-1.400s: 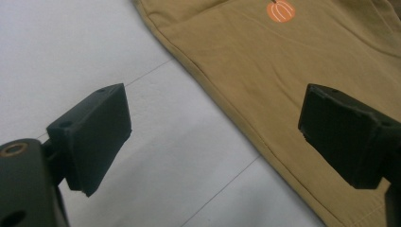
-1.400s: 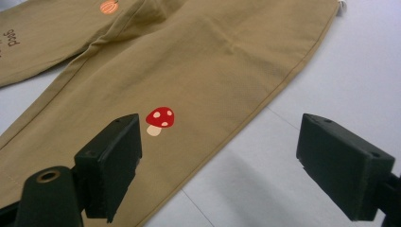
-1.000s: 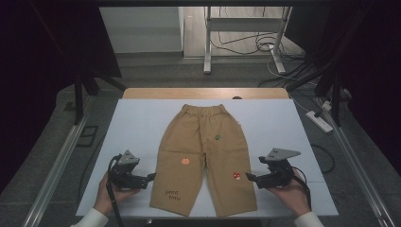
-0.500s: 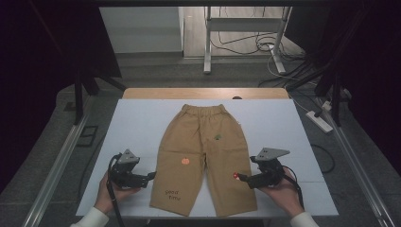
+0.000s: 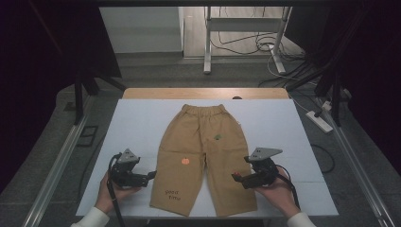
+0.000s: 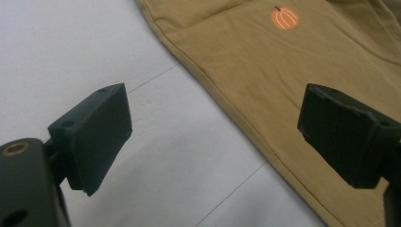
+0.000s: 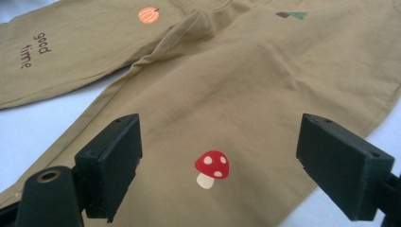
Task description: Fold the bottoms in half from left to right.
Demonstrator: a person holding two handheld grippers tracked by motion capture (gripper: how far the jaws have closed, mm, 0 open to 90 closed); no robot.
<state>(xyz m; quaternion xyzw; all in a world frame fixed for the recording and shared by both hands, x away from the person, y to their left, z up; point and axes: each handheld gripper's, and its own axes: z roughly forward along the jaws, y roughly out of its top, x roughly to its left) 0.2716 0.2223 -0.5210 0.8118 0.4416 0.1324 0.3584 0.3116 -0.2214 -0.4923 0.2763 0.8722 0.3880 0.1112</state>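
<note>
High view: fixed above the near table (image 5: 132, 123) edge, looking forward and down, far enough to take in the whole pair of trousers (image 5: 198, 142). Both gripper views sit low and close over the cloth, looking along their jaws. All three share the orange pumpkin print (image 5: 186, 161).

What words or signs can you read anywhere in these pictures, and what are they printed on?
"good time": dark letters in two lines on one leg of the tan trousers, near its hem, clearest in the right gripper view.
No other words, numbers or brands can be read. The trousers' other prints are pictures, not text: an orange pumpkin, a red mushroom and a small green tree.
</note>
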